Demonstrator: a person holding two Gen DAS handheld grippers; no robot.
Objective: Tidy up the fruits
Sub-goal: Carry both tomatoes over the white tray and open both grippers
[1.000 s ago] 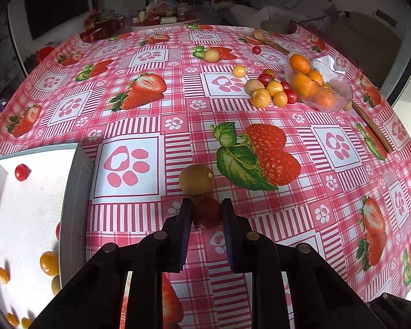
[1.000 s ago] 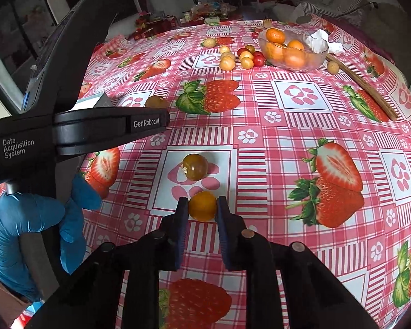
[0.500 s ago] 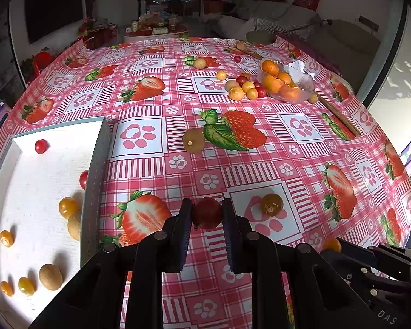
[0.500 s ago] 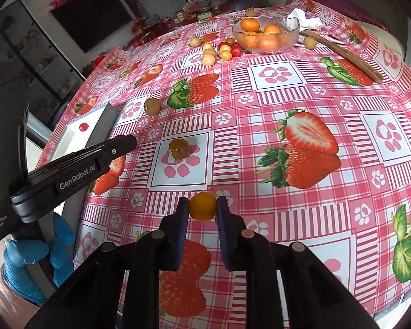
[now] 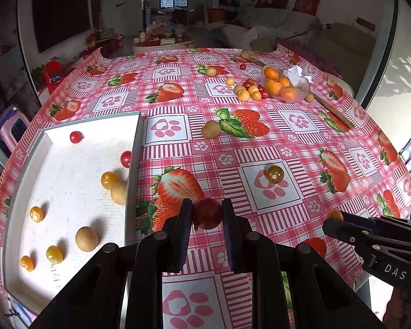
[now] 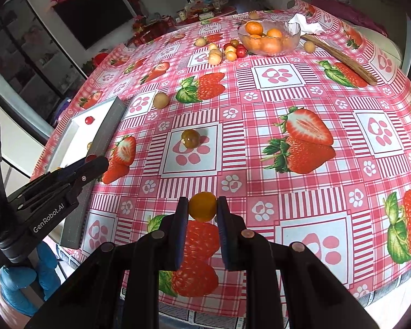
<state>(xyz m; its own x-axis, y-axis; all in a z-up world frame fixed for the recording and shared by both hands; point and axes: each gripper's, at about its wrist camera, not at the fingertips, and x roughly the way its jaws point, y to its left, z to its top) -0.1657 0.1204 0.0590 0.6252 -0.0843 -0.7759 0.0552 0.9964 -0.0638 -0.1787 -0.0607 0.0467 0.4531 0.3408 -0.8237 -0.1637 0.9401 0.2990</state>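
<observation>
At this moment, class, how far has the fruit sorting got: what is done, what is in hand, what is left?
Done: about nine small fruits already lie in the white tray. In hand: the left tongs grip a red fruit, the right tongs an orange fruit, both above the tablecloth. Left: a brownish-green fruit, a tan fruit and the loose cluster beside the glass bowl.
</observation>
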